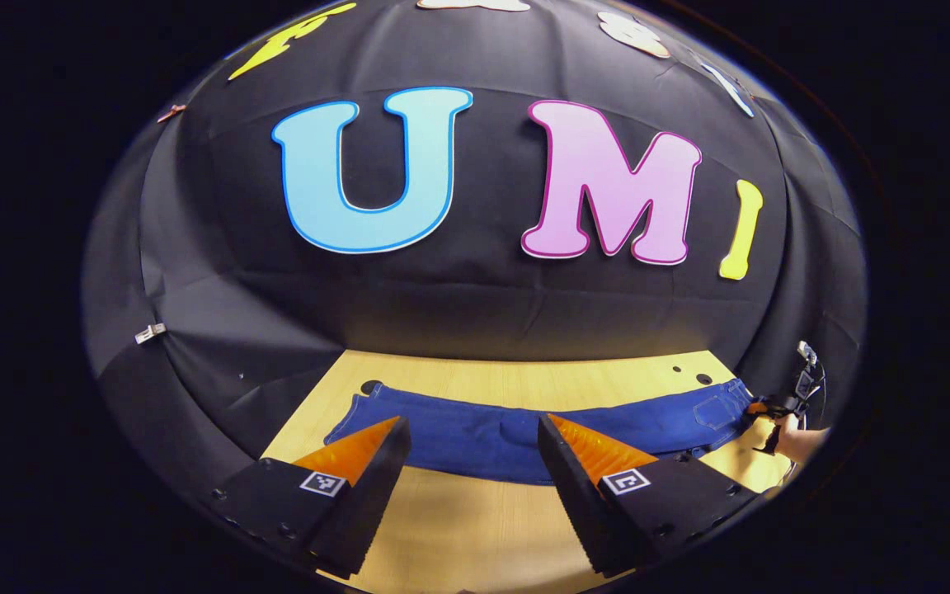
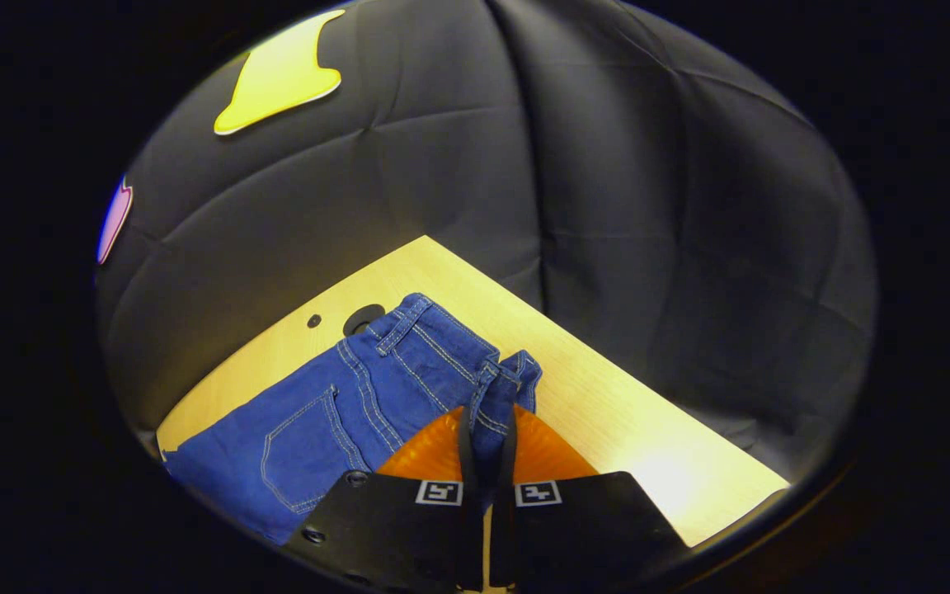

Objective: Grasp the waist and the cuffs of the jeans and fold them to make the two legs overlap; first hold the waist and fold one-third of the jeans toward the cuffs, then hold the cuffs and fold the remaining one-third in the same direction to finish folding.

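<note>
In the left gripper view, the left gripper (image 1: 471,437) sits at the bottom of the frame with its two fingers spread wide apart and nothing between them. Past the fingers, a pair of dark blue denim jeans (image 1: 524,429) lies flat in a long strip across the middle of the light yellow wooden table (image 1: 475,528). The cuffs end is at the left of the frame, near a round dark hole (image 1: 370,386) in the table. The waist end, with a stitched back pocket (image 1: 718,408), is at the right of the frame. There, at the far right edge, the right gripper (image 1: 772,408) touches the waist, and a person's hand (image 1: 801,441) holds that gripper. In the right gripper view, the right gripper (image 2: 487,437) is at the bottom middle of the frame with its fingers pressed together on a bunched bit of the jeans' waistband (image 2: 496,396), which is lifted a little off the table. The rest of the jeans (image 2: 318,429) spreads out to the lower left of the frame, with the pocket stitching showing. The table (image 2: 607,412) runs off to the lower right.
</note>
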Tool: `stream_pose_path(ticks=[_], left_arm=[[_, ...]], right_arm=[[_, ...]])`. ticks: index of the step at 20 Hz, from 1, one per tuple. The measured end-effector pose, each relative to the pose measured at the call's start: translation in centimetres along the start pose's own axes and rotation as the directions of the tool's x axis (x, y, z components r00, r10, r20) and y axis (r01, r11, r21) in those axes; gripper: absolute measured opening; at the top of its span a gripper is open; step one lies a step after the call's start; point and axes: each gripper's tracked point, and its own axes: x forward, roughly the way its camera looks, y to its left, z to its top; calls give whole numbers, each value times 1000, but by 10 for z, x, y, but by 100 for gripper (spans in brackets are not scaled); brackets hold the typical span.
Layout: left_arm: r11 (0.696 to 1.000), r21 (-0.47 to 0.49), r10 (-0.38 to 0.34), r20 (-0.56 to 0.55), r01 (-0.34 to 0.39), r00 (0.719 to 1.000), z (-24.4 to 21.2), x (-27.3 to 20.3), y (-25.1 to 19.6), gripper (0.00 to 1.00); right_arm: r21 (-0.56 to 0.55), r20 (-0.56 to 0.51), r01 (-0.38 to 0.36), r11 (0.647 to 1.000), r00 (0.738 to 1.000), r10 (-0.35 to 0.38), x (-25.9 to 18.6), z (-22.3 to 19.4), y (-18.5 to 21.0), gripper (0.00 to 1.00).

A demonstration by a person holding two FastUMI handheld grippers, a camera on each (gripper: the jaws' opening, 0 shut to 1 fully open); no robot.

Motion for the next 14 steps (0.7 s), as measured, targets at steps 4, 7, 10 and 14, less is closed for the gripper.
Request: stream_pose_path(ticks=[4,7,10,14], left_arm=[[999,-31,27,-28,-28,999,-20,-3,13,97],[997,-65,38,-39,-41,998,-30,-3,21,97],[995,-91,47,-40,-51,998,-38,-1,23,98],[986,-149,61,-60,-70,996,-61,-5,30,98]], right_arm=[[-69,26,-36,997,999,38,-18,16,10,8],[-184,82,-81,980,992,97,-49,46,37,8],[-264,149,-152,952,969,196,-89,77,80,8],[-372,219,-258,892,909,354,-168,103,111,7]])
